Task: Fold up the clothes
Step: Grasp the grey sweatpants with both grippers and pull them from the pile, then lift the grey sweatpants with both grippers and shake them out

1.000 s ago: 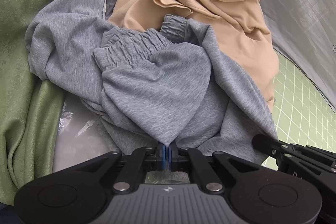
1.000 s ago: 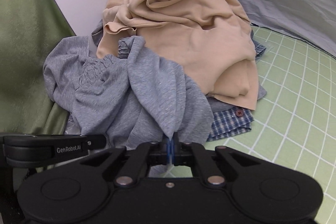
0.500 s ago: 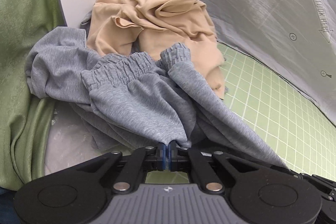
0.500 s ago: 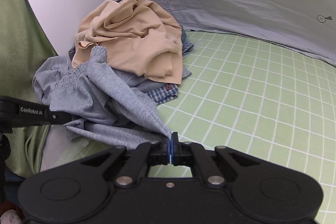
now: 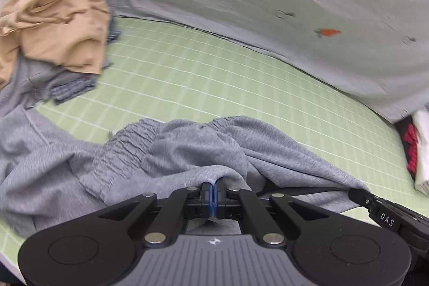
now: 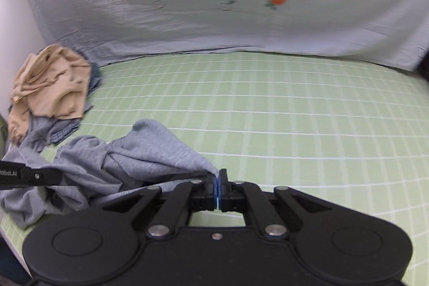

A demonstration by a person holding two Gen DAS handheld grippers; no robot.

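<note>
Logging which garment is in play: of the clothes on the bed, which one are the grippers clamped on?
The grey sweatpants, pinched by the left gripper and right gripper. The beige garment and blue checked shirt lie untouched in the pile.

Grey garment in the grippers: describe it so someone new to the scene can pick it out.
Start at the green grid mat under the carrot-print grey sheet. A clothes pile topped by a beige garment sits at its left end; the grey garment sprawls nearer, pinched by the left gripper and right gripper. Its plain heather-grey knit and gathered elastic waistband set it apart.
</note>
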